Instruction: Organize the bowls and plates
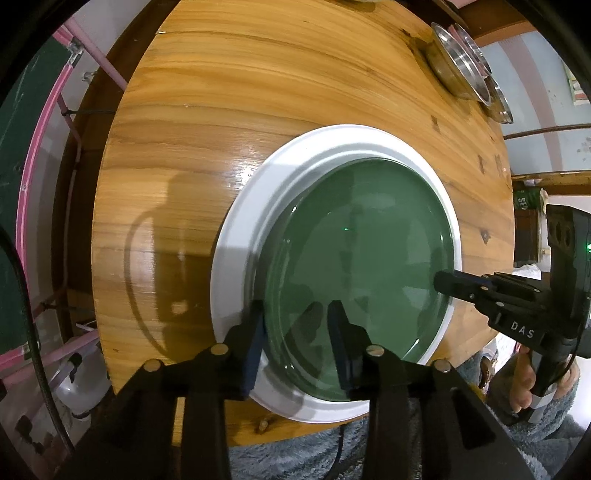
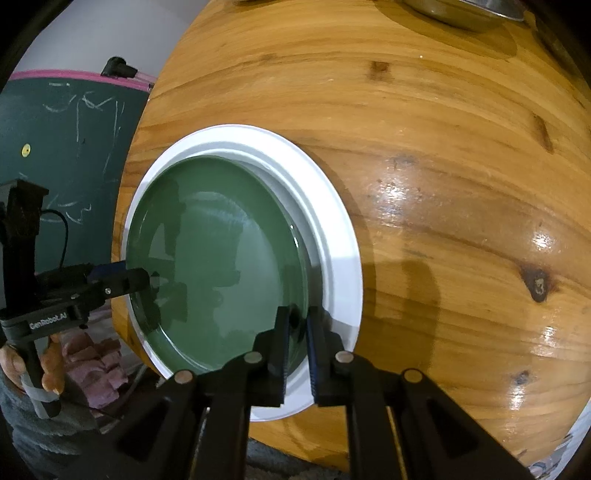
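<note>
A green plate lies inside a larger white plate near the front edge of the wooden table. My left gripper stands open, its two fingers straddling the green plate's near-left rim without pressing on it. In the right wrist view it shows at the plate's left edge. My right gripper is shut on the green plate's right rim, one finger inside the plate and one over the white rim. From the left wrist view its tip rests at the plate's right edge.
Stacked metal bowls sit at the table's far right. A green chalkboard with a pink frame stands left of the table. A person's hands hold the gripper handles just off the front edge.
</note>
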Demonstrator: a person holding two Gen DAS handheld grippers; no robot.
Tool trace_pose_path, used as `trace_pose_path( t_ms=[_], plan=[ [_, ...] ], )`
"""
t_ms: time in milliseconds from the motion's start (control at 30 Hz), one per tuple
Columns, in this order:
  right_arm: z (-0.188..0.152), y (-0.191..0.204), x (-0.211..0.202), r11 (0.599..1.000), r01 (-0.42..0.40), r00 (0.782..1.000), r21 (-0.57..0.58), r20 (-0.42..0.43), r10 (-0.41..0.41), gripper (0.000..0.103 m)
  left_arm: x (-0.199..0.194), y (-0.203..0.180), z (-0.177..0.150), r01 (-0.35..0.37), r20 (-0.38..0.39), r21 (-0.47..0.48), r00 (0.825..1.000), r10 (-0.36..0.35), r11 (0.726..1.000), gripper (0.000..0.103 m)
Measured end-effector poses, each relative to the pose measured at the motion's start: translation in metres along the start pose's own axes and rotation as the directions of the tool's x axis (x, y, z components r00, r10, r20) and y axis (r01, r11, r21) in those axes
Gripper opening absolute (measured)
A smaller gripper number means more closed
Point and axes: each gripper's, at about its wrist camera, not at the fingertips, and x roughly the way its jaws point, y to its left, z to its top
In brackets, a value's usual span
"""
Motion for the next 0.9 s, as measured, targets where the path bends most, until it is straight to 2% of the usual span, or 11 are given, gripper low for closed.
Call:
trace_pose_path(
  t_ms=[167,300,467,567,633,767,900],
  plan=[
    [-0.001,0.001,0.000,1.000,0.005,1.000,-0.004,0.003,-0.005,0.009,0.000,-0.002,0.001,0.007,-0.007,0.002,1.000,-0.007,1.000,0.037],
    [-0.001,0.003,0.000,1.000,0.012,1.000,-0.006,0.008,-0.011,0.009,-0.001,-0.006,0.001,0.021,-0.010,0.004,1.000,-0.021,1.000,0.048],
    [-0.003,0.015,-0.002,0.995,0.085,0.996,-0.053,0.017,-0.084,0.009,-0.005,-0.014,0.001,-0.002,-0.004,0.018,1.000,0.002,1.000,0.055],
    [-0.004,0.021,-0.005,0.990,0.123,0.992,-0.068,0.031,-0.121,0.010,-0.011,-0.018,0.002,-0.023,0.015,0.027,1.000,0.022,0.999,0.063],
    [-0.004,0.024,-0.010,0.987,0.144,0.989,-0.076,0.049,-0.141,0.017,-0.018,-0.021,0.002,-0.043,0.040,0.038,0.998,0.042,0.998,0.070],
    [-0.005,0.026,-0.018,0.985,0.154,0.986,-0.080,0.071,-0.148,0.033,-0.030,-0.024,0.002,-0.051,0.063,0.045,0.997,0.048,0.998,0.072],
    [-0.008,0.026,-0.024,0.985,0.149,0.987,-0.082,0.079,-0.143,0.034,-0.041,-0.030,-0.001,-0.064,0.084,0.062,0.995,0.059,0.996,0.072]
  ],
)
